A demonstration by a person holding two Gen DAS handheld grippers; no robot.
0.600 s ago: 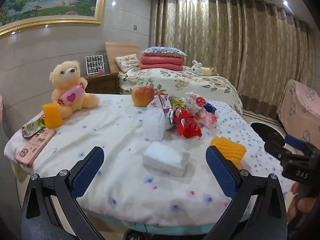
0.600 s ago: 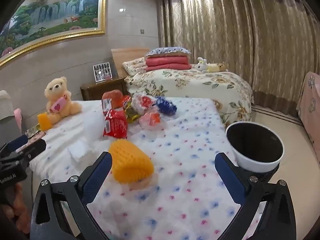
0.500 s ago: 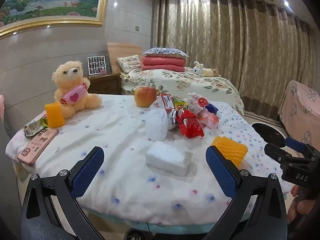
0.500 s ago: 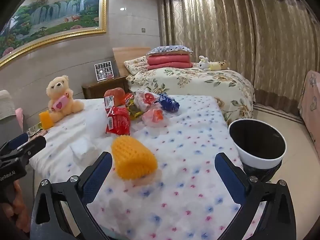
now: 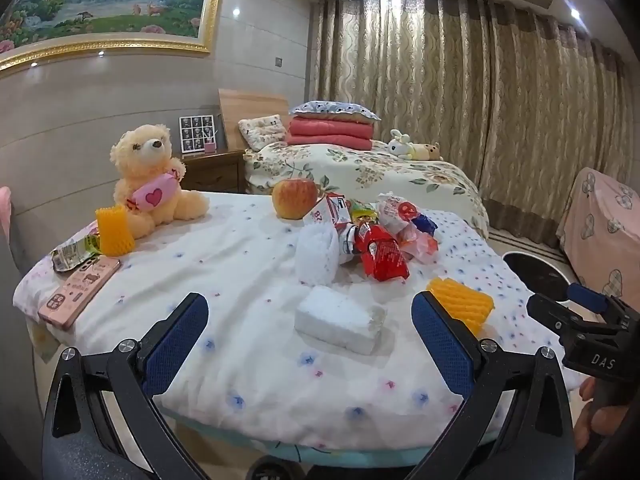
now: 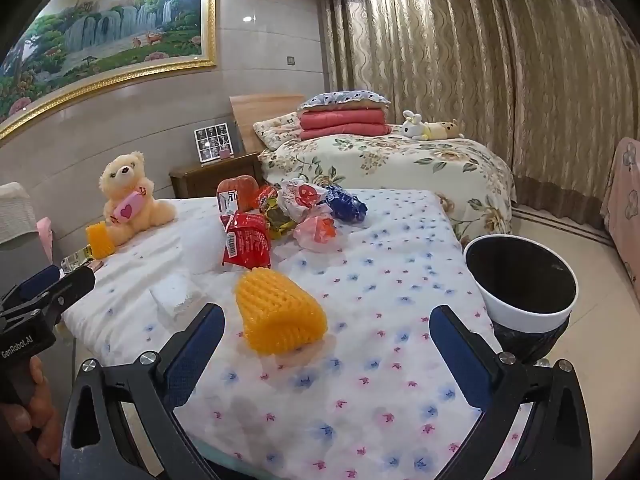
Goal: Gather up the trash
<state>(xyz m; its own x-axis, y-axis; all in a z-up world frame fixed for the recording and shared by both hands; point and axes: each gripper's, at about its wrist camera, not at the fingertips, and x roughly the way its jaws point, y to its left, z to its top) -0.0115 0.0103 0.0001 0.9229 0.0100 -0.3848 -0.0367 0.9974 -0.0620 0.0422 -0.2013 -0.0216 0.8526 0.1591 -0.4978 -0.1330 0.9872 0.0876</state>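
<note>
Now: right gripper (image 6: pixel 326 344) jaws spread, empty; orange net (image 6: pixel 278 312) frame centre, straddle squarely, close gently; left gripper (image 5: pixel 308 336) spread, idle.

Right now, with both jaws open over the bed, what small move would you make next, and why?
Probably ease the right gripper forward around the orange foam net: it lies nearest, just ahead of the open jaws, with the bin close by on the floor.
</note>
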